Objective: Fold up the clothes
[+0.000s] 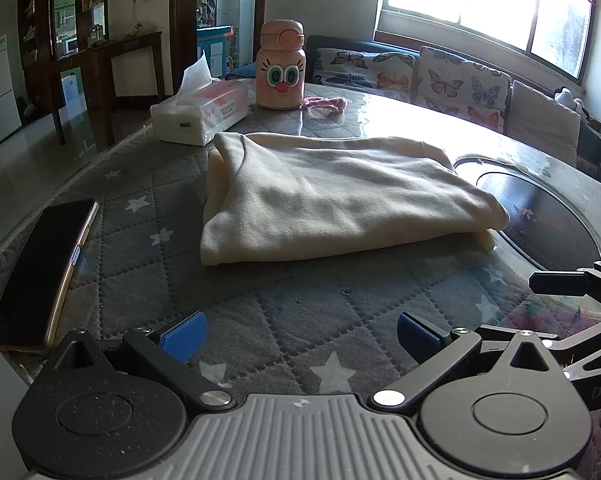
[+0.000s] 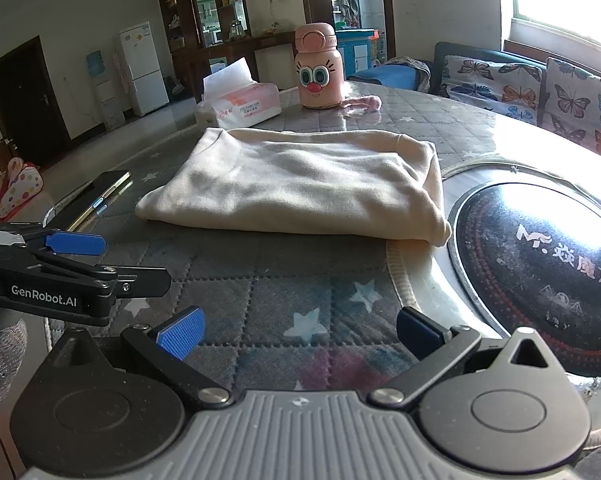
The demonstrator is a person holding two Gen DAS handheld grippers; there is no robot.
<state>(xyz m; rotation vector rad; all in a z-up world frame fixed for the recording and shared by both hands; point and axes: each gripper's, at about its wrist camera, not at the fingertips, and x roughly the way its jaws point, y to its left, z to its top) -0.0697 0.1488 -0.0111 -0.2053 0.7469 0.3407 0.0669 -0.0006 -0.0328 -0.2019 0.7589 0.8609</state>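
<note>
A cream garment (image 1: 332, 196) lies folded into a thick rectangle on the quilted star-patterned table cover (image 1: 284, 320); the right wrist view shows the same cream garment (image 2: 300, 188) with a ribbed cuff trailing from its near right corner. My left gripper (image 1: 300, 338) is open, low over the cover in front of the garment, with nothing between its blue pads (image 1: 184, 336). My right gripper (image 2: 300, 336) is also open and empty, short of the garment's near edge. The left gripper's fingers (image 2: 74, 243) show at the left of the right wrist view.
A black phone (image 1: 40, 272) lies at the table's left edge. A tissue pack (image 1: 200, 114), a pink cartoon-face bottle (image 1: 281, 68) and a pink strap (image 1: 326, 104) stand behind the garment. A round black hob (image 2: 540, 272) is set into the table at right. Butterfly cushions (image 1: 460, 80) line a sofa beyond.
</note>
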